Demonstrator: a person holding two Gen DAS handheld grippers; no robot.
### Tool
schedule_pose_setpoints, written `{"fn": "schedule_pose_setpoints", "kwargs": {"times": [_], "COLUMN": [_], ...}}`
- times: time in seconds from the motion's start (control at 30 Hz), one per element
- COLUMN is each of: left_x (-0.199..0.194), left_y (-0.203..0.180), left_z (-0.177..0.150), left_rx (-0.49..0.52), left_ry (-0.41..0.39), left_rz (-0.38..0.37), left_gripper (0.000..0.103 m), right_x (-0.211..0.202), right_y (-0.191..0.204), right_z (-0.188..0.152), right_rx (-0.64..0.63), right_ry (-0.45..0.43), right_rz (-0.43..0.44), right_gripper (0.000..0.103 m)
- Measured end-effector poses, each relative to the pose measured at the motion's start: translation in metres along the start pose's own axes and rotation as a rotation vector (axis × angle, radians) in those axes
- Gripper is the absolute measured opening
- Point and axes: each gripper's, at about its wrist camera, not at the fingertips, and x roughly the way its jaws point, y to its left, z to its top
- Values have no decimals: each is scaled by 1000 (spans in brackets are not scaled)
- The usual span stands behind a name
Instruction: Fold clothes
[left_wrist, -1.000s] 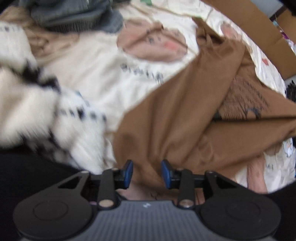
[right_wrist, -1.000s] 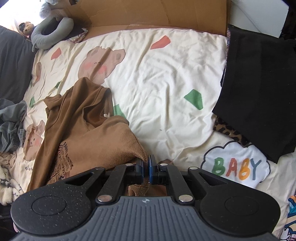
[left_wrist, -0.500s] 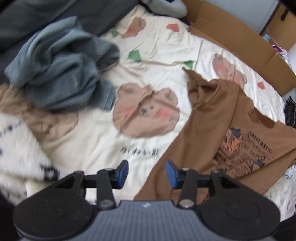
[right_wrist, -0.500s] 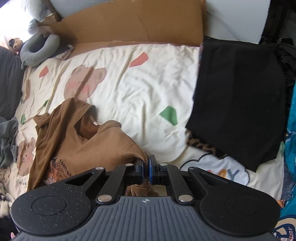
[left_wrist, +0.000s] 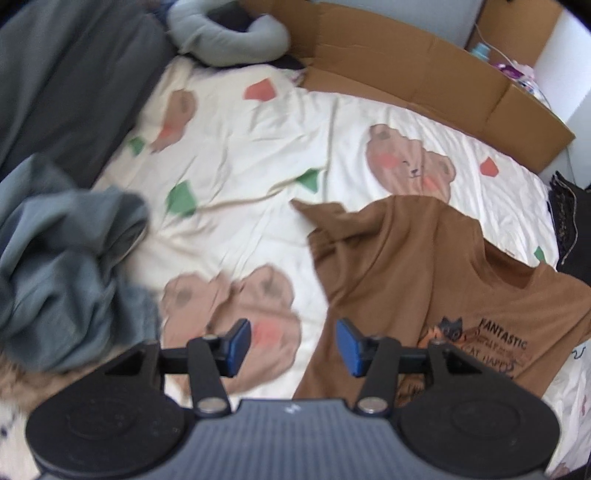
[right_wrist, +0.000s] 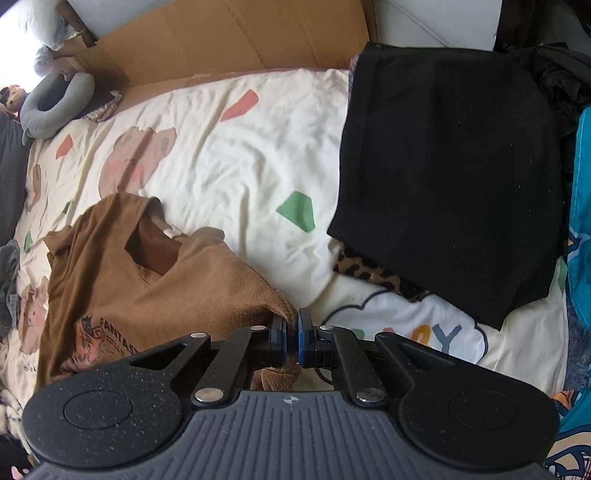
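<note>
I've got the right gripper pinched tight on an edge of the brown T-shirt, near a shoulder or sleeve by the look of it, the cloth tented up from the bear-print bedsheet toward my fingers. The shirt lies print-up at about 9 o'clock of that gripper, neckline open, rumpled, not squared. My left gripper hangs over the sheet with its fingers spread wide, holding nothing; the shirt's near edge sits just at its 3 o'clock. I'd judge this as laying the shirt out for folding, or lifting one side across. Next I need a left-hand grip on the opposite edge, level with the right. A folded black garment sits at 1 o'clock.
</note>
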Motion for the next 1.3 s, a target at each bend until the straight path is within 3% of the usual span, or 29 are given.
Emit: {"fn": "schedule_pose_setpoints", "kwargs": {"times": [0.7,0.83,0.9,1.0,1.3], "left_x": [149,171,183,201,249], "left_y": [-117,-131,-137,-144,-161], "left_z": [113,126,132,139,137], "left_rx": [345,391,406,436,491], "left_ry": [-16,-44,-50,-61,-68], "left_rz": [-93,-93,-98,-93,-107], "left_gripper": [55,51,39,35,34], "right_x": [45,50,54,62,76], "right_y": [-30,-30,-32,-35,-34], "right_z": [-53,-59,-63,-70,-79], "right_rx": [-18,-36,-37,-24,-9], "right_ry": [54,70,84,109,141], "right_rz": [-63,-79,-85,-90,-109], "right_gripper": [3,3,3,3,3]}}
